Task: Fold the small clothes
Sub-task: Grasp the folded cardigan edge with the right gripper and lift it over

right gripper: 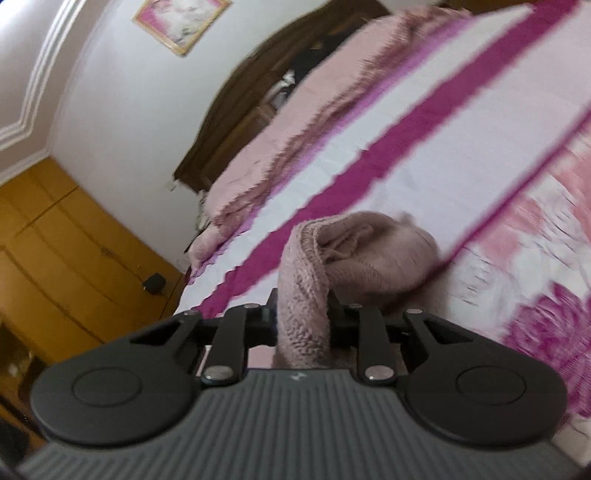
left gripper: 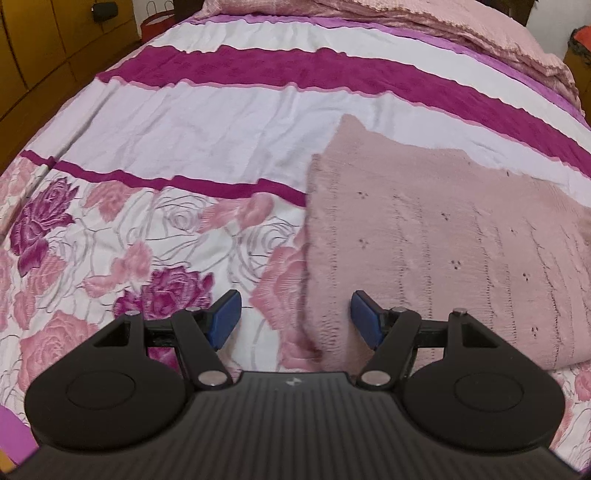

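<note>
A dusty pink knitted garment (left gripper: 443, 240) lies spread on the flowered bedspread (left gripper: 129, 229), filling the right half of the left wrist view. My left gripper (left gripper: 295, 317) hangs open over the garment's near left edge, blue pads (left gripper: 225, 317) wide apart and nothing pressed between them. In the right wrist view my right gripper (right gripper: 303, 314) is shut on a thick fold of the same pink knit (right gripper: 306, 288), lifted off the bed. The rest of the knit (right gripper: 384, 254) bunches up beyond the fingers, whose tips are hidden by the cloth.
The bed carries magenta and white stripes (left gripper: 295, 70) and a pink blanket (left gripper: 480, 33) at its head. Yellow wooden cupboards (right gripper: 55, 251) stand beside the bed, with a dark headboard (right gripper: 258, 92) and a framed picture (right gripper: 181, 22) on the wall.
</note>
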`<state>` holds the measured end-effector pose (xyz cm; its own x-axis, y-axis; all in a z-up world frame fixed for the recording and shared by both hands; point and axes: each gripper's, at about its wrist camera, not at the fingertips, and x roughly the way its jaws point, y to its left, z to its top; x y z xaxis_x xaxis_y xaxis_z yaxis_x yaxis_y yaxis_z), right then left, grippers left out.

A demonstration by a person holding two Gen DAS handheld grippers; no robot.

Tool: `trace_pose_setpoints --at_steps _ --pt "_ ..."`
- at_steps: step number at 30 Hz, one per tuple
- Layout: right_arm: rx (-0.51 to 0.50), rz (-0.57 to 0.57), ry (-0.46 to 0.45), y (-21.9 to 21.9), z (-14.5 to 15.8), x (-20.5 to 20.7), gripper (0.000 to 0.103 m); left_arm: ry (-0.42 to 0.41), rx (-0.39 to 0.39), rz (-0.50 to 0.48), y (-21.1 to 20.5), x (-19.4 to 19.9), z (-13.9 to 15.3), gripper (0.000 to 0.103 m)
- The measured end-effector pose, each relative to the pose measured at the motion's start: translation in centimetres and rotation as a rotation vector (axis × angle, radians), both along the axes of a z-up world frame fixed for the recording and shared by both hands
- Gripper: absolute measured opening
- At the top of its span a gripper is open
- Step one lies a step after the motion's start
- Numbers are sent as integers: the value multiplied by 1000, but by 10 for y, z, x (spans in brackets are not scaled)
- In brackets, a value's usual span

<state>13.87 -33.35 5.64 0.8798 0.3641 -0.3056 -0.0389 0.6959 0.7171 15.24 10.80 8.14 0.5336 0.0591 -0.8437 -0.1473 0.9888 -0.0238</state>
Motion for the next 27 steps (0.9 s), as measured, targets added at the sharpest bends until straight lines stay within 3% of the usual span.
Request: trace_pose_setpoints --at_steps 8,15,22,27 --pt "-172 148 -94 68 53 28 25 -27 -1 17 22 -11 11 73" --pt "-317 278 -128 147 75 46 25 -36 -10 65 49 -24 12 73" --pt "-475 466 -41 238 30 65 25 -25 -19 100 72 -33 3 73" --pt "-517 514 0 268 -6 60 24 -21 -23 121 89 -39 -2 73"
